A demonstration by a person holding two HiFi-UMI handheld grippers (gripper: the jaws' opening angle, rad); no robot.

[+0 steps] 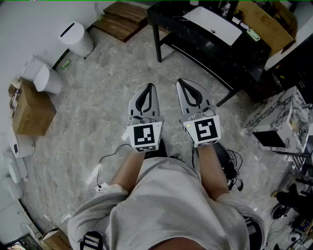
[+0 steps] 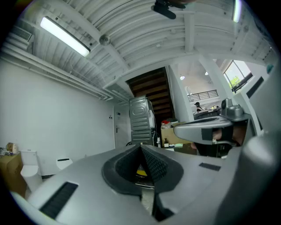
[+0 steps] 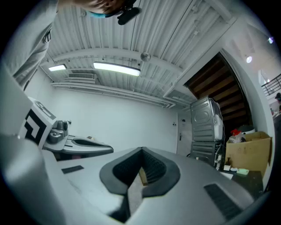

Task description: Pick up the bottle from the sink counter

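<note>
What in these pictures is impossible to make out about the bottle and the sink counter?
- Bottle: in the head view, things on the sink counter are too small to single it out.
- Counter's far side: runs off the head view's top edge.
- Gripper views: both aim at walls and ceiling; the counter isn't recognisable.

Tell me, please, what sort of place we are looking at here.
Probably a bathroom mock-up inside a workshop or lab. A white toilet and a white lidded bin stand by the wall, and a black sink counter carries a white basin; the cardboard box beside the toilet suggests a staged set.
</note>
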